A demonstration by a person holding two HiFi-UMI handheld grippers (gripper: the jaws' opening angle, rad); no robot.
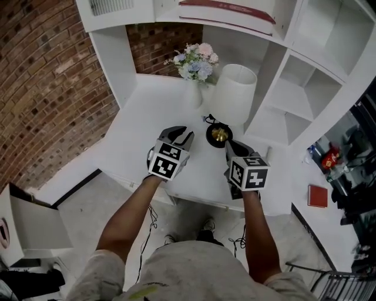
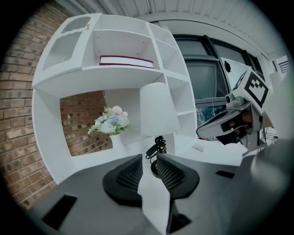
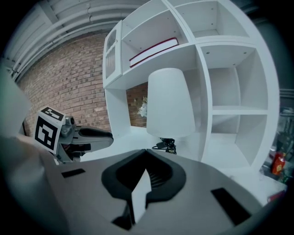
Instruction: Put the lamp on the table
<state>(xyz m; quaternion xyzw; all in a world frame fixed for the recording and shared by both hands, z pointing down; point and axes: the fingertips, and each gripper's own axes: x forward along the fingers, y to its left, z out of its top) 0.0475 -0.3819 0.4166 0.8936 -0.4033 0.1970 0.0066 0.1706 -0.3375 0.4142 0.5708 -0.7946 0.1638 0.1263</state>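
Note:
The lamp (image 1: 235, 91), with a white shade and a black base with a brass middle (image 1: 219, 135), stands upright on the white table (image 1: 147, 117) beside the cubby shelves. Its black cord is bundled at the stem (image 2: 158, 144). My left gripper (image 1: 179, 134) hovers over the table just left of the base, jaws apart with nothing between them (image 2: 148, 158). The right gripper (image 1: 229, 143) sits just in front of the base with its jaws closed together and empty (image 3: 146, 151). The shade (image 3: 169, 103) rises ahead of it.
A white vase of pale flowers (image 1: 194, 64) stands at the back of the table, left of the lamp. A red-edged book (image 1: 229, 9) lies on the shelf above. Open cubbies (image 1: 294, 94) rise at the right; brick wall at the left. A red item (image 1: 317, 196) lies on the floor.

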